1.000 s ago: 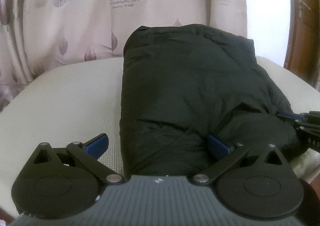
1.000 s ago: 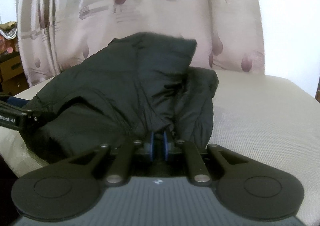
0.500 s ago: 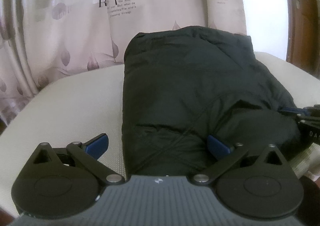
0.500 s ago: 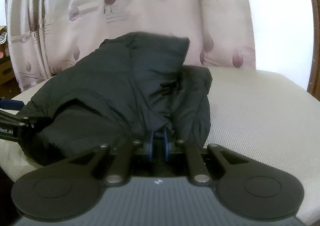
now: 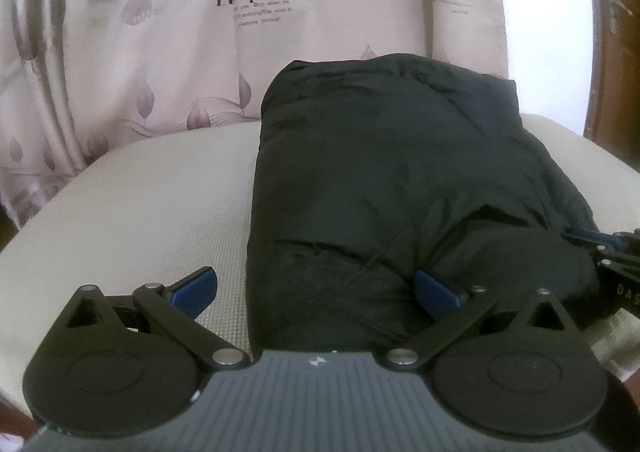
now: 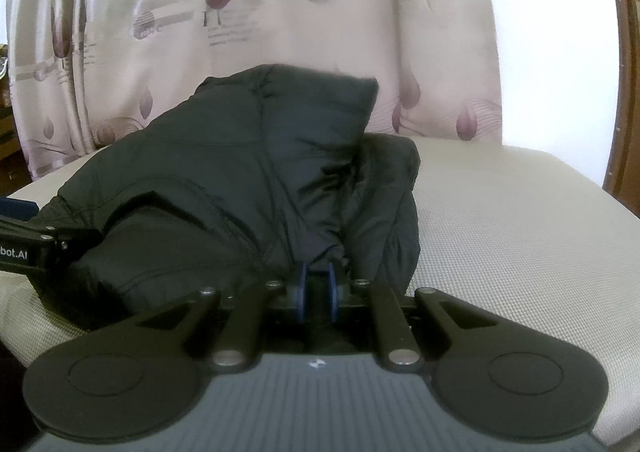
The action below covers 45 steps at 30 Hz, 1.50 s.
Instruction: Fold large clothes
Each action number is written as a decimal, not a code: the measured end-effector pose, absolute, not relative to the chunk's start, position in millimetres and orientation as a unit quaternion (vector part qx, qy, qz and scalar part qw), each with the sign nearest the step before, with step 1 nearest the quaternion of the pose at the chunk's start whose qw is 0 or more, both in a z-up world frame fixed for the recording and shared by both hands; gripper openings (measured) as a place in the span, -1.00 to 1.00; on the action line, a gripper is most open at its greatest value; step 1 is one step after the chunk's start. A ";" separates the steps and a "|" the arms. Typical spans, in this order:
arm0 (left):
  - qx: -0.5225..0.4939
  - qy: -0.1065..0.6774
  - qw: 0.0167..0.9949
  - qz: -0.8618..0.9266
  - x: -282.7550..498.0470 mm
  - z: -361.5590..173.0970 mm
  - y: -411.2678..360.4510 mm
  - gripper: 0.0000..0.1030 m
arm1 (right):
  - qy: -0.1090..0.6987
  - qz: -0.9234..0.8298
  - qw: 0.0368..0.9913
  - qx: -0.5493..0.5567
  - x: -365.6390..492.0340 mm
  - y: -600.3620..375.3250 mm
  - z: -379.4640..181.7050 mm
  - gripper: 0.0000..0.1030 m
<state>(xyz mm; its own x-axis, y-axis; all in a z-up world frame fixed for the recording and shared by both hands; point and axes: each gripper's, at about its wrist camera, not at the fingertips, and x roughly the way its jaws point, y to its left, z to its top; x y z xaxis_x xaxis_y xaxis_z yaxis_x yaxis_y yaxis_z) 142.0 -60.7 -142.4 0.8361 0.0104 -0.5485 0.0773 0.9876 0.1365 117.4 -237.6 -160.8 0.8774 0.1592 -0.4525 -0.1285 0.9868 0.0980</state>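
Note:
A black padded jacket (image 5: pixel 384 187) lies folded into a thick bundle on a beige cushion (image 5: pixel 140 203). My left gripper (image 5: pixel 316 290) stands open at the bundle's near end. Its left blue pad (image 5: pixel 198 288) is over the bare cushion, clear of the cloth. Its right pad (image 5: pixel 434 292) rests against the jacket's side. In the right wrist view the jacket (image 6: pixel 240 171) rises as a rumpled heap, and my right gripper (image 6: pixel 316 286) is shut on a pinched fold at its near edge. Each gripper shows at the edge of the other's view: the right gripper (image 5: pixel 612 252) and the left gripper (image 6: pixel 28 248).
A pale curtain (image 5: pixel 280 31) printed with leaves hangs right behind the cushion. A brown wooden frame (image 5: pixel 612 31) stands at the far right. Bare cushion (image 6: pixel 520 232) stretches to the right of the jacket, and more lies to its left.
The right wrist view has swung slightly. The jacket and both grippers look unchanged.

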 end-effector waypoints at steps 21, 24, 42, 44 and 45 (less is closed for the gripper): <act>0.101 0.266 0.957 -0.049 133.0 -140.2 -60.7 1.00 | 0.242 0.062 0.968 0.027 117.6 -233.3 -158.6 -0.78; 0.090 0.273 0.956 -0.058 131.0 -138.0 -58.2 1.00 | 0.244 0.057 0.968 0.025 117.5 -231.5 -157.4 -0.78; 0.091 0.256 0.959 -0.075 105.4 -118.4 -70.6 1.00 | 0.247 -0.003 0.969 0.032 113.3 -240.0 -151.6 0.29; 0.097 0.254 0.960 -0.073 104.4 -117.5 -72.1 1.00 | 0.253 0.001 0.967 0.042 115.3 -245.2 -151.1 0.36; 0.098 0.253 0.960 -0.070 103.8 -117.3 -72.4 1.00 | 0.256 0.002 0.966 0.046 115.8 -247.3 -150.8 0.38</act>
